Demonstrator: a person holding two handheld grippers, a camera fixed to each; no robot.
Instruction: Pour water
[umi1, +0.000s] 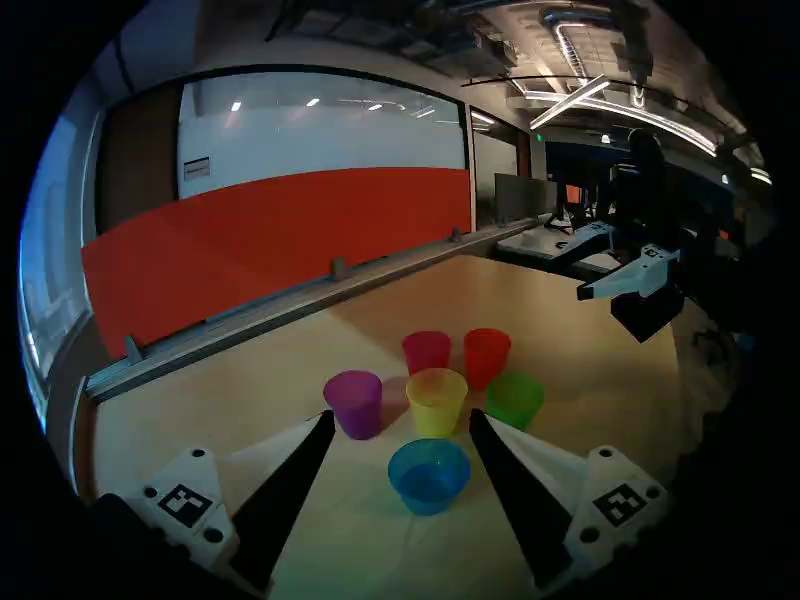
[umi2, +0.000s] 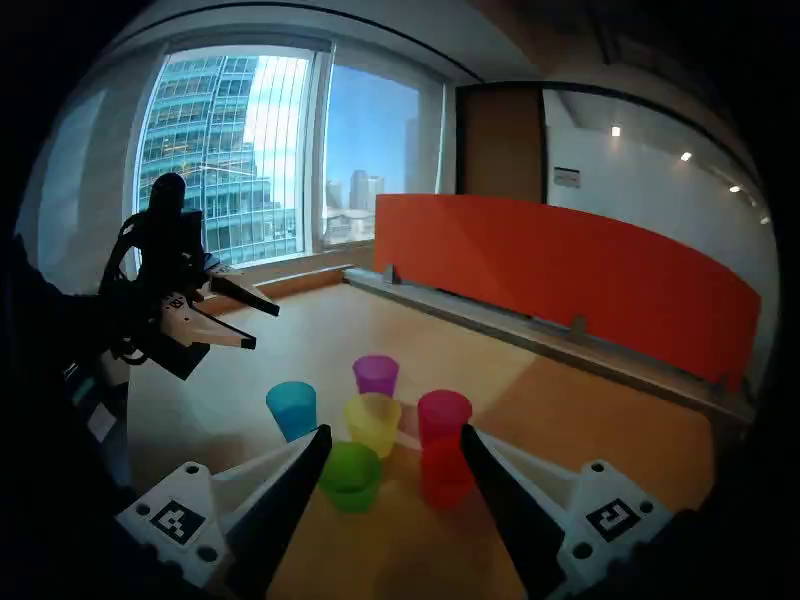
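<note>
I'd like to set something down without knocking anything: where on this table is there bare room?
The table is bare between the purple cup and the orange divider, and again beyond the red cup toward the far end. The six cups huddle close, the yellow cup hemmed in the middle: no room to pass there.

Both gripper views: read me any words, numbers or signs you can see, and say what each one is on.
No text can be read.
The wall sign, a small white plate above the orange panel: too small and blurred to read.
The square markers at the bottom corners of both views: black-and-white patterns, no letters.
The cups: no print visible.
</note>
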